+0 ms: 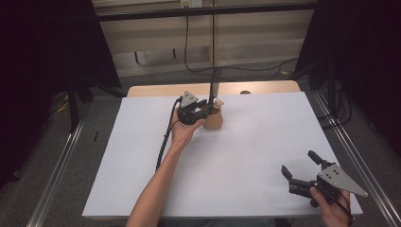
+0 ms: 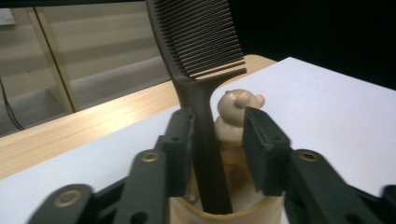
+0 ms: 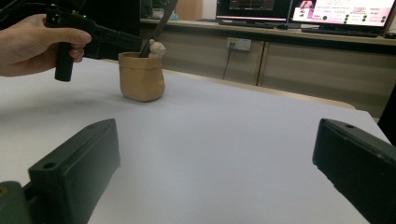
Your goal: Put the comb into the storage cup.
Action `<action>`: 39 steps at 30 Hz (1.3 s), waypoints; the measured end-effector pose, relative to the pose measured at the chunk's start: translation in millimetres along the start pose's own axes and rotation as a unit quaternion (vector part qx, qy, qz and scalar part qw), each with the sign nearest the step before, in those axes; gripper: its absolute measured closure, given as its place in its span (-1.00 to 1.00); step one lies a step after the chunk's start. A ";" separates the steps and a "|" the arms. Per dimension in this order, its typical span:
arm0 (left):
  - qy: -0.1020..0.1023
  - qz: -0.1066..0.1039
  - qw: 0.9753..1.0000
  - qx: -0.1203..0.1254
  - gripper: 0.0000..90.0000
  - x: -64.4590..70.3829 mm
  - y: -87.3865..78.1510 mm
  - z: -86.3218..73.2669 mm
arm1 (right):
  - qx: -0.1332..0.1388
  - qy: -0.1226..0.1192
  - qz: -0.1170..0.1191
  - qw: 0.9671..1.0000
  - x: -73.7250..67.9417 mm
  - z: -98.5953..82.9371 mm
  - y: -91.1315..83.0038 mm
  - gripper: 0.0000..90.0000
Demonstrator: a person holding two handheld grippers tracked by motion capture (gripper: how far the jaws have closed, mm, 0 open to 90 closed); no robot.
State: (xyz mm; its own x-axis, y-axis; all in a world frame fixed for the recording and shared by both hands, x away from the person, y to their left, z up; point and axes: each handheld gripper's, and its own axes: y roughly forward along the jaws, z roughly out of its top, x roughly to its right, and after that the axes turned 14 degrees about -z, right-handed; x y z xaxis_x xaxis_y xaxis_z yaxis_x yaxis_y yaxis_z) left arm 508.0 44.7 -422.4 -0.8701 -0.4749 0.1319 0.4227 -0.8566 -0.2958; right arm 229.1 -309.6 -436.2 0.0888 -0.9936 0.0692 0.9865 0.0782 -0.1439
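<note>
A tan cup stands on the white table top, left of centre toward the back. A dark comb stands upright in it beside a small beige bear figure. My left gripper reaches in from the left, open, its jaws on either side of the comb handle. The handle lies against one jaw, a gap stays at the other, and the bear sits behind. My right gripper hovers open and empty at the front right, with the cup far off.
A wooden strip edges the table's far side. Metal rails run along both sides, and cables hang over the floor behind. Monitors sit on a counter beyond the table in the right gripper view.
</note>
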 end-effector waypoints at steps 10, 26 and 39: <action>-0.001 0.006 1.000 0.008 -0.18 3.2 -5.0 1.3 | -0.001 0.000 -0.001 1.000 0.4 0.0 -0.1 -1.00; -0.030 0.031 0.999 0.020 -0.91 2.4 -28.6 5.4 | -0.003 0.000 -0.001 1.000 1.5 -1.0 1.4 -1.00; 0.012 0.046 0.997 0.056 -0.94 16.5 -55.0 3.3 | -0.002 0.003 0.000 1.000 1.6 -0.9 3.2 -1.00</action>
State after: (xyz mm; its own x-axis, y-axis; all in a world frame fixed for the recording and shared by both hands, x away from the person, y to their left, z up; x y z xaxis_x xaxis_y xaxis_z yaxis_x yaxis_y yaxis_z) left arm 471.2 83.3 -400.8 -0.8317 -0.5485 0.0860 0.5251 -0.8275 -0.1987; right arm 232.3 -311.0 -437.5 0.0880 -0.9942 0.0624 0.9858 0.0779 -0.1486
